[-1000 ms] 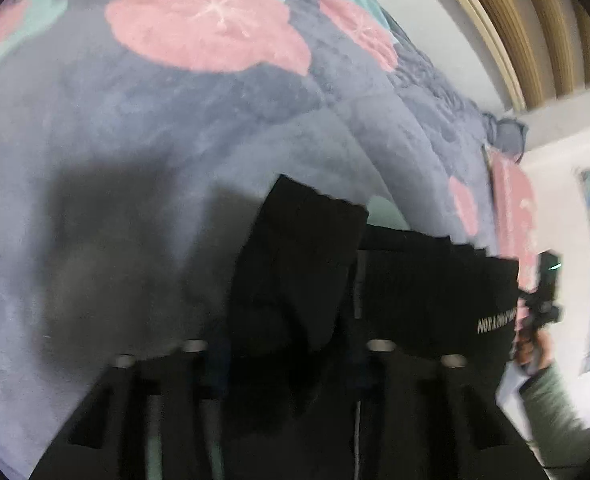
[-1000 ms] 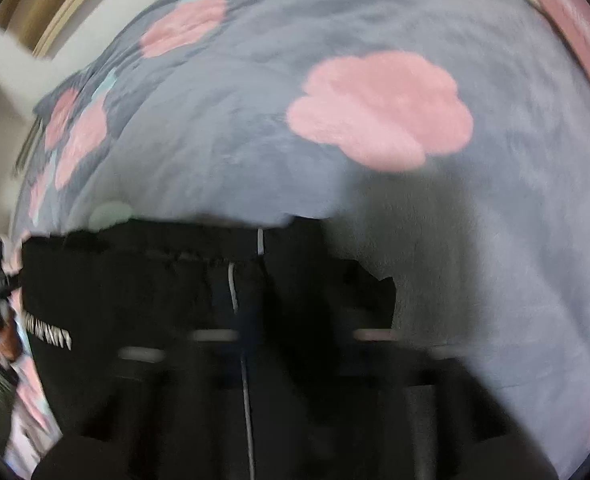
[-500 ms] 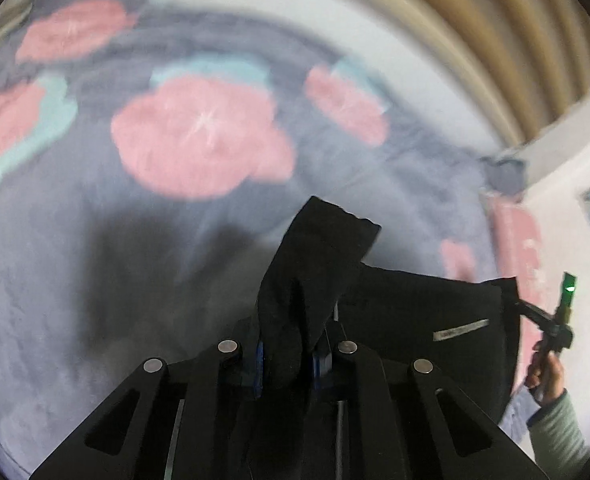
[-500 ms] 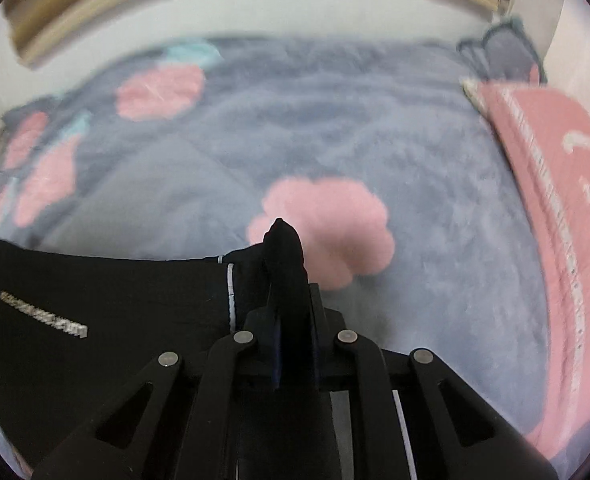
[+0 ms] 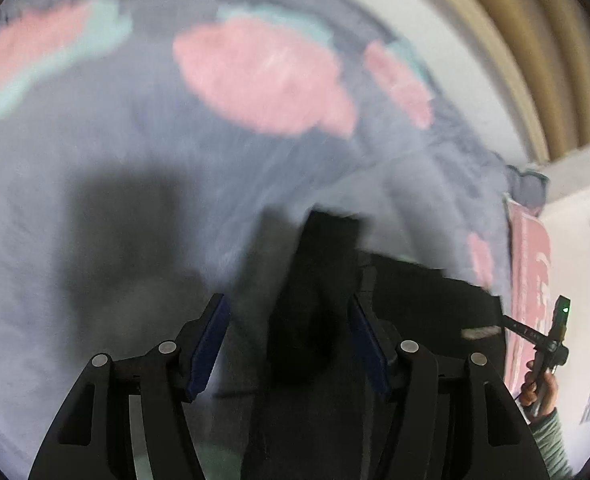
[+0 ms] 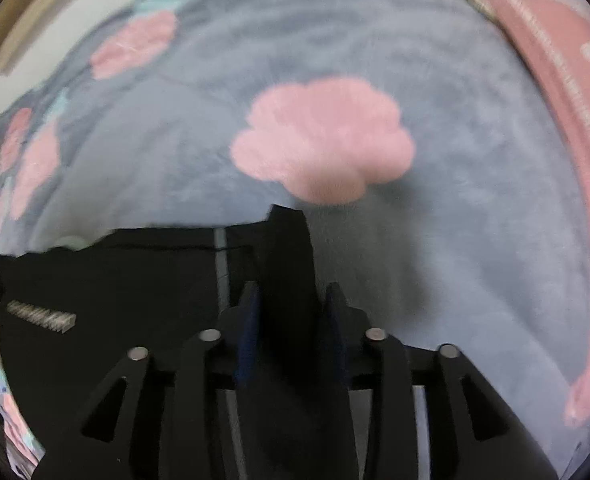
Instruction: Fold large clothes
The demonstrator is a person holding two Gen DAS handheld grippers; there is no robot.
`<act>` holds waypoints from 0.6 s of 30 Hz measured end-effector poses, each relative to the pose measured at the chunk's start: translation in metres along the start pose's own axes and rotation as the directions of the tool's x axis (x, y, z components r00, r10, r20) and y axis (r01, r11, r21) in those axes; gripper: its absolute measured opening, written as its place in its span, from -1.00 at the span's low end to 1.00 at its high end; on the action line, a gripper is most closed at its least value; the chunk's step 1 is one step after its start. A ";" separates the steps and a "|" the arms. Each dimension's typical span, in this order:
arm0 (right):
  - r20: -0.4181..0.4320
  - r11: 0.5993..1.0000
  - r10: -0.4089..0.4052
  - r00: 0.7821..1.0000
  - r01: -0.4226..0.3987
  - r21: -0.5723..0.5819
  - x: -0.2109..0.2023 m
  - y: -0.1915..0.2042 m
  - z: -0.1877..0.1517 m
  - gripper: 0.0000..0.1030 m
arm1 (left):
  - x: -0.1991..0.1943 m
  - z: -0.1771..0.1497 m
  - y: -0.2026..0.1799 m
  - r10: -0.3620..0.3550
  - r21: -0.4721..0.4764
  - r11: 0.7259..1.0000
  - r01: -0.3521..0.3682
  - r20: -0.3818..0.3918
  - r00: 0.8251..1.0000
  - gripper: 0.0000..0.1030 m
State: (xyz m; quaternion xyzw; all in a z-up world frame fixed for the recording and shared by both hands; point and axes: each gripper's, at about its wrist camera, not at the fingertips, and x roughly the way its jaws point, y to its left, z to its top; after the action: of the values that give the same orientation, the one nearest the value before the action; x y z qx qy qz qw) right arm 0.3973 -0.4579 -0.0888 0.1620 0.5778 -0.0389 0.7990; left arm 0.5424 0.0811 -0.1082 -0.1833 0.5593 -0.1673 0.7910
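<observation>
Black fabric fills the lower half of both views: a large dark garment [image 6: 127,300] with a thin pale stripe and a small grey printed label lies spread on the fluffy grey-blue blanket with pink flower shapes [image 6: 435,240]. The left gripper [image 5: 289,316] is opening, its blue-padded fingers [image 5: 211,340] standing clearly apart from the upright fold of black cloth between them. On the other side, the right gripper [image 6: 291,304] is opening too; a peak of the garment stands between its pads [image 6: 249,328], and through the blur they seem just off the cloth, though that is hard to call. At the edge of the left wrist view a hand in a green-grey ribbed sleeve [image 5: 535,388] holds the other tool, beside a pink patterned pillow [image 5: 529,264].
</observation>
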 end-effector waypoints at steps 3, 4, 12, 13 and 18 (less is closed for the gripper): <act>0.086 0.999 0.030 0.996 -0.028 -0.018 -0.050 0.013 -0.023 0.41 | -0.045 -0.012 -0.032 0.000 0.095 0.995 -0.006 0.059 0.998 0.23; 0.104 0.999 0.049 0.993 -0.047 -0.027 -0.064 0.020 -0.033 0.43 | -0.056 -0.021 -0.047 -0.008 0.135 0.991 -0.001 0.065 0.998 0.23; 0.061 0.978 0.169 0.984 -0.160 -0.136 -0.075 0.121 -0.119 0.43 | -0.032 -0.124 -0.159 -0.095 0.328 0.938 0.111 -0.066 0.993 0.23; 0.053 0.977 0.159 0.986 -0.150 -0.151 -0.068 0.133 -0.125 0.42 | -0.019 -0.136 -0.171 -0.087 0.350 0.930 0.110 -0.082 0.993 0.23; 0.040 0.973 0.062 0.997 -0.052 -0.225 -0.015 0.164 -0.148 0.41 | 0.053 -0.168 -0.178 0.031 0.324 0.946 0.008 -0.116 0.993 0.22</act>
State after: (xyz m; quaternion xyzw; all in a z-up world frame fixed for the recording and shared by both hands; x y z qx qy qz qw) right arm 0.2988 -0.2600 -0.0811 0.0865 0.5547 0.0456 0.8263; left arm 0.3896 -0.1170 -0.1184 -0.0377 0.5714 -0.2629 0.7765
